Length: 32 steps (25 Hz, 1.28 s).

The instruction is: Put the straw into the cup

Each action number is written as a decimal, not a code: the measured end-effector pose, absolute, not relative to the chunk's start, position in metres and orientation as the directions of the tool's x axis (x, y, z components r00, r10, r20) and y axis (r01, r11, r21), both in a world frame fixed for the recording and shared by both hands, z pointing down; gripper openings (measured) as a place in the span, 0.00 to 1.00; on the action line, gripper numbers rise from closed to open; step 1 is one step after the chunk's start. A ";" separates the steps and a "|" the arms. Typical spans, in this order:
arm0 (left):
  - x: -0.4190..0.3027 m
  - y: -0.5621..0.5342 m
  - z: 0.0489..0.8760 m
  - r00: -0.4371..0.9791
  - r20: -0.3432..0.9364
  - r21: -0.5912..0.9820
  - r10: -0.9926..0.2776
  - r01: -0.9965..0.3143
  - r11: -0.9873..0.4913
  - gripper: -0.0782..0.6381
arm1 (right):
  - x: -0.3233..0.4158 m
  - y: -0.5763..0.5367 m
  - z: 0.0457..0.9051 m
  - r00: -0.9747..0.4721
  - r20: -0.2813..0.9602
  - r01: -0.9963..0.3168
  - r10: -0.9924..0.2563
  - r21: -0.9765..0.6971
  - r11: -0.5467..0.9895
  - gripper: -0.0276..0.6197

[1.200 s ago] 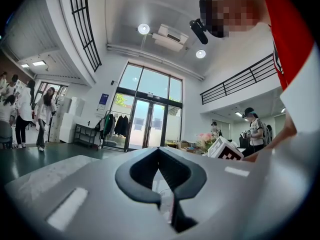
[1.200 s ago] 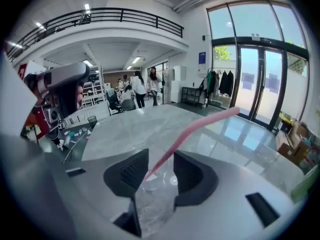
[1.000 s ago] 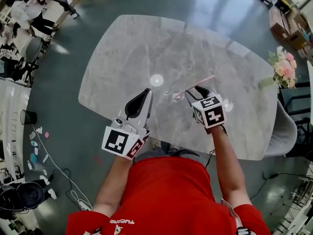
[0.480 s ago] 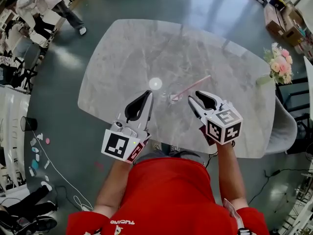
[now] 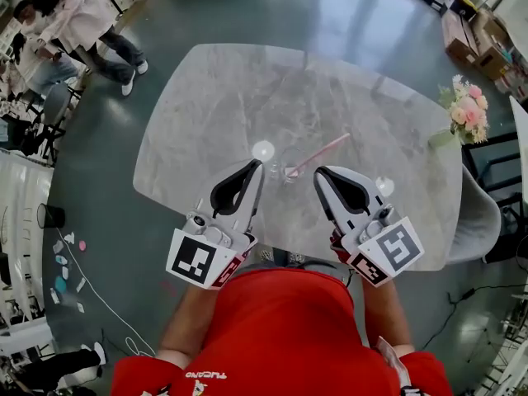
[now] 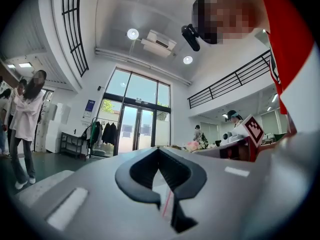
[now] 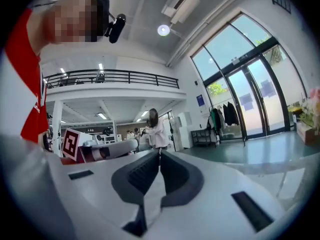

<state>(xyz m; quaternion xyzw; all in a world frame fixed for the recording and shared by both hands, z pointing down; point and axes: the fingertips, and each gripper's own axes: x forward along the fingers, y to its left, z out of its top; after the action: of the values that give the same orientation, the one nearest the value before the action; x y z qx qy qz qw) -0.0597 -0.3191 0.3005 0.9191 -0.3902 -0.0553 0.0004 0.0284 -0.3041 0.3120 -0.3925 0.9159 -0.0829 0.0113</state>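
Observation:
A clear cup (image 5: 289, 170) stands on the grey marble table (image 5: 206, 106) near its front edge. A pink straw (image 5: 323, 150) rests in it, leaning up and to the right. My left gripper (image 5: 256, 164) (image 6: 159, 150) hovers just left of the cup, held about level, jaws together and empty. My right gripper (image 5: 318, 172) (image 7: 160, 152) hangs just right of the cup, apart from the straw. Its jaws are closing, the tips meet, and nothing is between them. Both grippers are lifted off the table.
A pot of pink flowers (image 5: 470, 110) sits at the table's right corner, with a grey chair (image 5: 485, 217) beside it. Several people (image 5: 58, 23) stand on the floor at the upper left. Cardboard boxes (image 5: 474, 35) lie at the upper right.
The right gripper let go of the straw, drew back toward me and up, opened wide, then closed empty. The straw stayed in the cup. The left gripper rose a little.

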 end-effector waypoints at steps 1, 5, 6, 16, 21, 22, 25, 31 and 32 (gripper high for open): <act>-0.058 -0.317 0.298 0.694 -0.105 0.044 -0.712 -0.713 -0.700 0.12 | 0.026 -0.302 0.307 -0.693 0.029 -0.716 -0.721 -0.146 0.682 0.05; -0.053 -0.309 0.290 0.712 -0.115 0.042 -0.692 -0.693 -0.720 0.12 | 0.020 -0.297 0.292 -0.694 -0.029 -0.714 -0.720 -0.110 0.692 0.05; -0.052 -0.308 0.289 0.716 -0.116 0.041 -0.689 -0.689 -0.723 0.12 | 0.018 -0.296 0.289 -0.694 -0.040 -0.712 -0.718 -0.107 0.694 0.05; -0.054 -0.301 0.285 0.724 -0.121 0.044 -0.679 -0.680 -0.732 0.12 | 0.006 -0.287 0.278 -0.712 -0.063 -0.694 -0.700 -0.090 0.714 0.04; -0.052 -0.297 0.283 0.728 -0.128 0.040 -0.674 -0.675 -0.737 0.12 | 0.006 -0.281 0.273 -0.716 -0.070 -0.689 -0.694 -0.089 0.719 0.04; -0.051 -0.296 0.282 0.729 -0.127 0.040 -0.673 -0.674 -0.737 0.12 | 0.006 -0.280 0.272 -0.716 -0.072 -0.689 -0.694 -0.088 0.719 0.04; -0.051 -0.295 0.282 0.729 -0.125 0.041 -0.673 -0.674 -0.738 0.12 | 0.007 -0.279 0.269 -0.716 -0.076 -0.689 -0.694 -0.085 0.720 0.04; -0.051 -0.293 0.282 0.728 -0.124 0.038 -0.675 -0.676 -0.736 0.12 | 0.006 -0.276 0.268 -0.719 -0.078 -0.686 -0.691 -0.085 0.723 0.04; -0.052 -0.292 0.282 0.727 -0.123 0.037 -0.675 -0.677 -0.735 0.12 | 0.006 -0.275 0.268 -0.719 -0.077 -0.685 -0.690 -0.085 0.723 0.04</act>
<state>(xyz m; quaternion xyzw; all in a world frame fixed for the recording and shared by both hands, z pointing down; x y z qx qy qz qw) -0.0516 -0.2923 0.2820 0.9293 -0.3636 -0.0644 -0.0052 0.0063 -0.2753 0.2681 -0.3711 0.9268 -0.0251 0.0517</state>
